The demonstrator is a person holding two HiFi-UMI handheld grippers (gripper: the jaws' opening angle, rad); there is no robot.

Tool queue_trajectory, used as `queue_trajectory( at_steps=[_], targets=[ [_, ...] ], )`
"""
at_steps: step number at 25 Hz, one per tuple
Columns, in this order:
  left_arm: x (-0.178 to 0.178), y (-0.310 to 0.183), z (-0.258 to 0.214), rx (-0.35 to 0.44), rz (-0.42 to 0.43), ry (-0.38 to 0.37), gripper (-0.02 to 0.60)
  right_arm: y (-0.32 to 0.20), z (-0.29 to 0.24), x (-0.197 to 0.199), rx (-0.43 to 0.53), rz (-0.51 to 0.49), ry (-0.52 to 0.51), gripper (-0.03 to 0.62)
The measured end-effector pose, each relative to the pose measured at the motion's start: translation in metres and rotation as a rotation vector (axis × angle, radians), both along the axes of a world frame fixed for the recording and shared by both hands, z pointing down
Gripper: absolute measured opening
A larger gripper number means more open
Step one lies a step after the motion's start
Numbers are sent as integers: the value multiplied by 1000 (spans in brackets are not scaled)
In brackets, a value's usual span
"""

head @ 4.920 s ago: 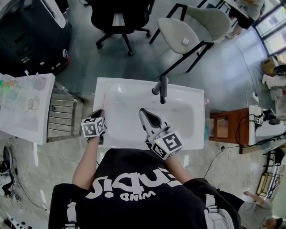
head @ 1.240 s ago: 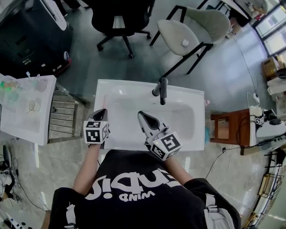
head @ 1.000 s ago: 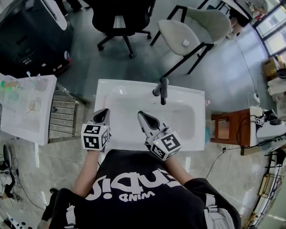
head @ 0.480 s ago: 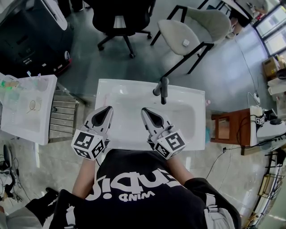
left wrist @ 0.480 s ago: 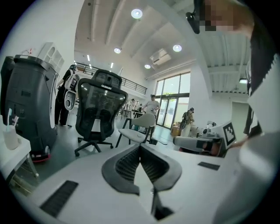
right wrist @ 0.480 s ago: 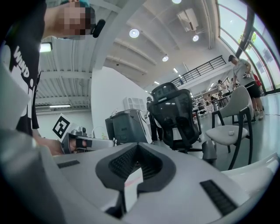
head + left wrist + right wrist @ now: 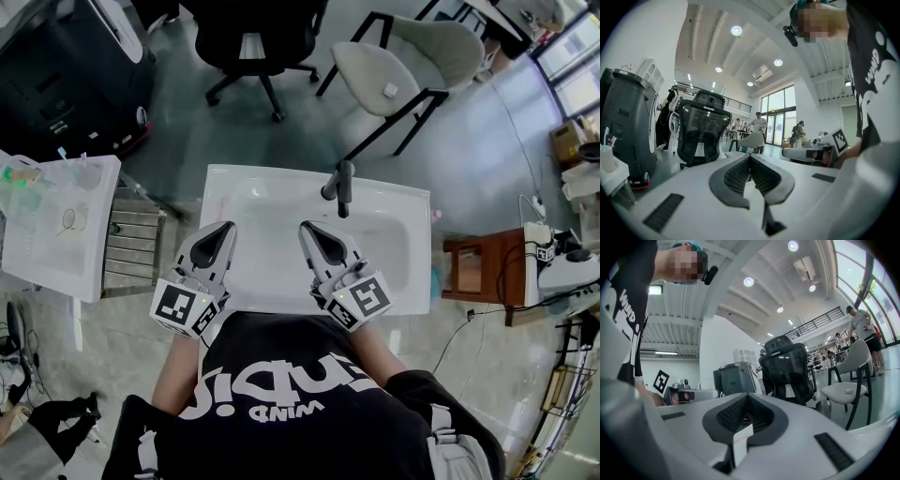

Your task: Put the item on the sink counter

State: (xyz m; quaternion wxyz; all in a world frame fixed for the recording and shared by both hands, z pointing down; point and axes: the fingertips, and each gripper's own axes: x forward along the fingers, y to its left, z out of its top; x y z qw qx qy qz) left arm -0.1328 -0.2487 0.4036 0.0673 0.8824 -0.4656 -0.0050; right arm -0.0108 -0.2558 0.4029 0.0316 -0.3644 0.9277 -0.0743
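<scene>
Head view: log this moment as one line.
left gripper: fingers shut, nothing held | right gripper: fingers shut, nothing held | both: side by side above sink counter, pointing toward faucet

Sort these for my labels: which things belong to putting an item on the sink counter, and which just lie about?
Job: sink counter, left gripper, right gripper, both shut and empty.
Lying about: faucet, black office chair, beige chair, wooden stool, white table.

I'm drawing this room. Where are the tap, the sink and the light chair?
tap (image 7: pixel 342 186), head view, on its dark spout.
sink (image 7: pixel 272 174), head view, on its white back rim.
light chair (image 7: pixel 370 70), head view, on its seat.
</scene>
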Motion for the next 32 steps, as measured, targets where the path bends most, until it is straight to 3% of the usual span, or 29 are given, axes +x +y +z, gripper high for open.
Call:
queue_trajectory(
  at_steps=[10,32],
  targets=[
    [-8,3,2,81,-45,-18,20,0,4,2,32,13,5,18],
    [-8,4,3,81,-115,7,20,-1,6,5,30,26,35,18]
  ],
)
